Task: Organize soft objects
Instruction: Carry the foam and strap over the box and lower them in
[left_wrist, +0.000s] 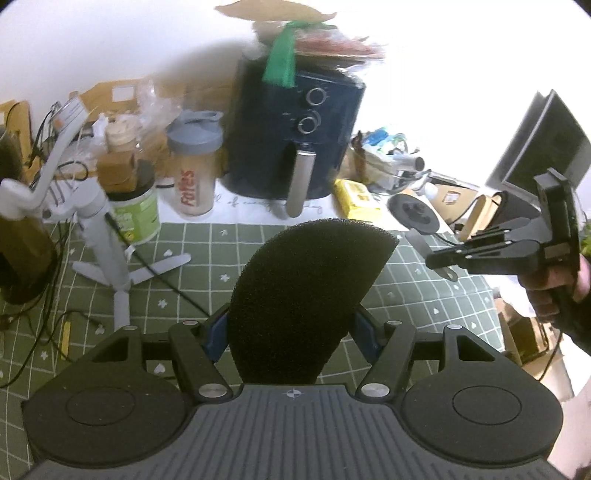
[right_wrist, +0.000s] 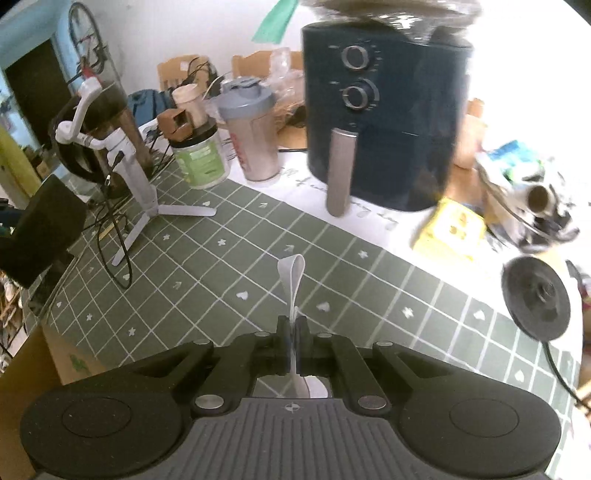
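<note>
Black coarse foam sponge clamped between left gripper fingers, raised over green grid tablecloth. Right gripper pinched tight on thin white looped strap.

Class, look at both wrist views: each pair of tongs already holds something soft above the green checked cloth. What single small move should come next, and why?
Probably carry the black foam piece, gripped in the left tongs, to a bare patch of the green checked cloth and lower it. The right tongs are shut on a thin white strap, so both are full, and no container for soft things is visible.
</note>
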